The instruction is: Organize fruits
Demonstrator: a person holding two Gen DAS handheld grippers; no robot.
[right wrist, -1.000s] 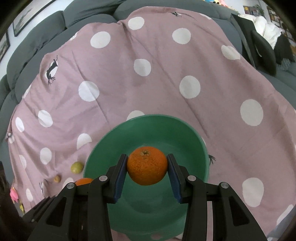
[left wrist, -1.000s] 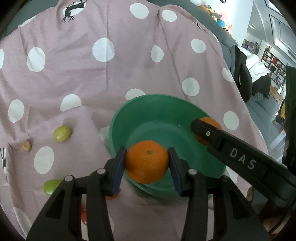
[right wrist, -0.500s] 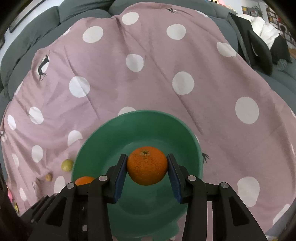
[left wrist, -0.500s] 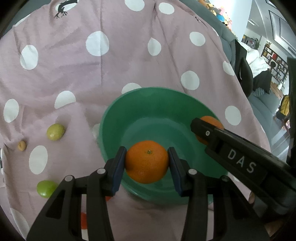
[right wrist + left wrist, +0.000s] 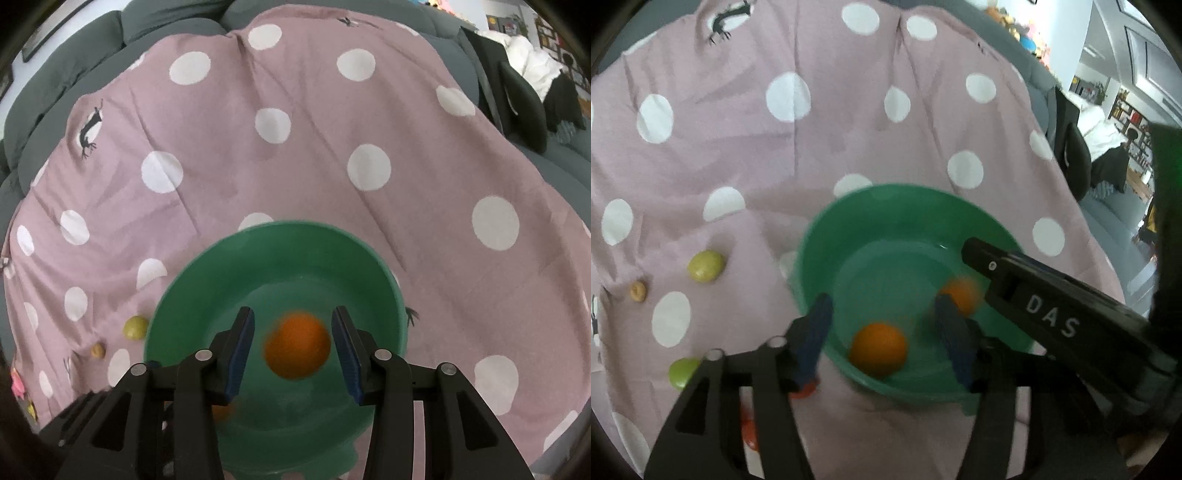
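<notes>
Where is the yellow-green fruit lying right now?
In the left wrist view, the yellow-green fruit lies on the dotted cloth, left of the green bowl, beside a small tan fruit.

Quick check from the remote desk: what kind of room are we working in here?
Most likely a home living room. The green bowl sits on a pink polka-dot sheet spread over a grey sofa, and shelves with household clutter show in the background.

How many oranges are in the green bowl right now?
2. One orange lies low in the bowl between the open left gripper fingers; the other orange, blurred, is between the right gripper fingers, untouched. None looks hidden.
</notes>
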